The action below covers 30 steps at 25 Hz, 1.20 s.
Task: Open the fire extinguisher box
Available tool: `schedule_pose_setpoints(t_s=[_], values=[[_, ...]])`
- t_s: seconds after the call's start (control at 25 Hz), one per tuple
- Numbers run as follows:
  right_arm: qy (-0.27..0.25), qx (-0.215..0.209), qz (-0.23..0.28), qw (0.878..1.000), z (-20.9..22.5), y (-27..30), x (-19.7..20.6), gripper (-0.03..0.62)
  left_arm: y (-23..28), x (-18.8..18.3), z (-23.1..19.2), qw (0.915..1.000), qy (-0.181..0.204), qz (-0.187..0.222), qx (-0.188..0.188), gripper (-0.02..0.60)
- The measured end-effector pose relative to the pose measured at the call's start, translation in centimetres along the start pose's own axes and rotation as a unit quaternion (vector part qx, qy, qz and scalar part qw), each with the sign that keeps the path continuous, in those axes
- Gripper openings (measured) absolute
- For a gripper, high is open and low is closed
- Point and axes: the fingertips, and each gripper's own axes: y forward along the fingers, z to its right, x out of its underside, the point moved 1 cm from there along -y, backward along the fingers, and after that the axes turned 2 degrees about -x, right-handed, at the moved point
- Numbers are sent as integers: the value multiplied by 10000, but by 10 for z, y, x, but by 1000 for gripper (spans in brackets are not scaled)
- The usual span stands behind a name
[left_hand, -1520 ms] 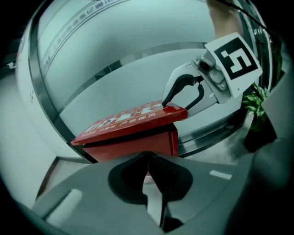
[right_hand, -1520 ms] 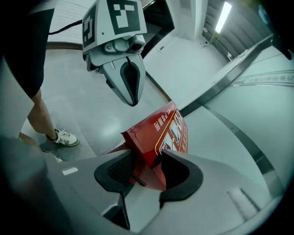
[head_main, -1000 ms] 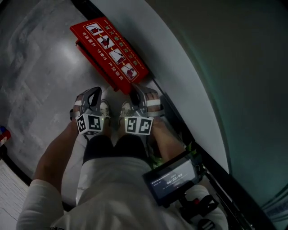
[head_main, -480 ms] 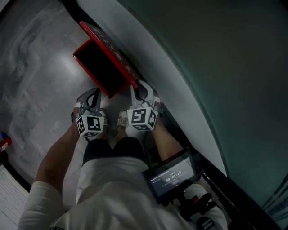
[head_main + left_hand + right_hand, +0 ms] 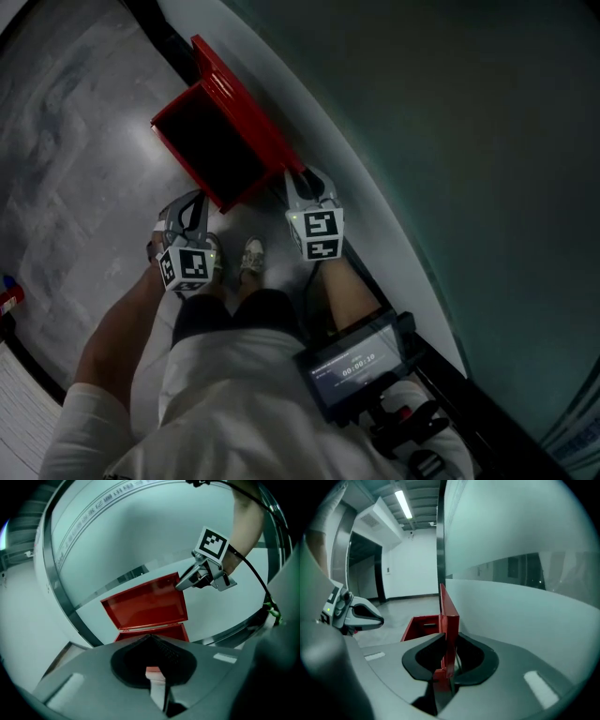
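The red fire extinguisher box [image 5: 208, 150] stands on the floor against the curved wall, with its dark inside showing. Its lid [image 5: 246, 101] is raised upright and leans back toward the wall. My right gripper [image 5: 302, 184] is at the lid's near end, shut on the lid's edge [image 5: 449, 620], which runs between its jaws [image 5: 449, 641]. My left gripper [image 5: 192, 202] hovers just short of the box's near end, shut, with nothing in it. The left gripper view shows the lid's red inner face [image 5: 145, 605] and the right gripper [image 5: 185, 582] at its corner.
A curved white wall [image 5: 375, 178] with a dark base strip runs behind the box. Grey polished floor [image 5: 75, 141] spreads to the left. The person's shoe [image 5: 251, 255] is below the grippers, and a screen device [image 5: 356, 367] hangs at the waist.
The lid has swung from flat and closed up to upright. My right gripper moved right, toward the wall, with the lid's edge in it. My left gripper barely moved.
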Motion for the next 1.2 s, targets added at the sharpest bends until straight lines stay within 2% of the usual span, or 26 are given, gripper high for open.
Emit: schedule_pose_setpoints(t_s=[0.16,0.44,0.72,0.96,1.2], values=[[688,91,106,9975,19,3,4,87,-2,-1,0,10000,-54,-25,-48,3],[1763,324,364,9831,42,9,6,86,-4,-6,-2,9999,-44,30,-118,3],[2992,574,524,9510,68,11,17,83,-11,-6,-1,9998,-94,-22,-152,3],[3106,610,547,9470,70,11,17,82,-14,-3,-4,9996,-172,-87,-191,3],[3030,707,504,9490,71,14,21,92,-11,1,-4,9996,-162,-87,-199,3]])
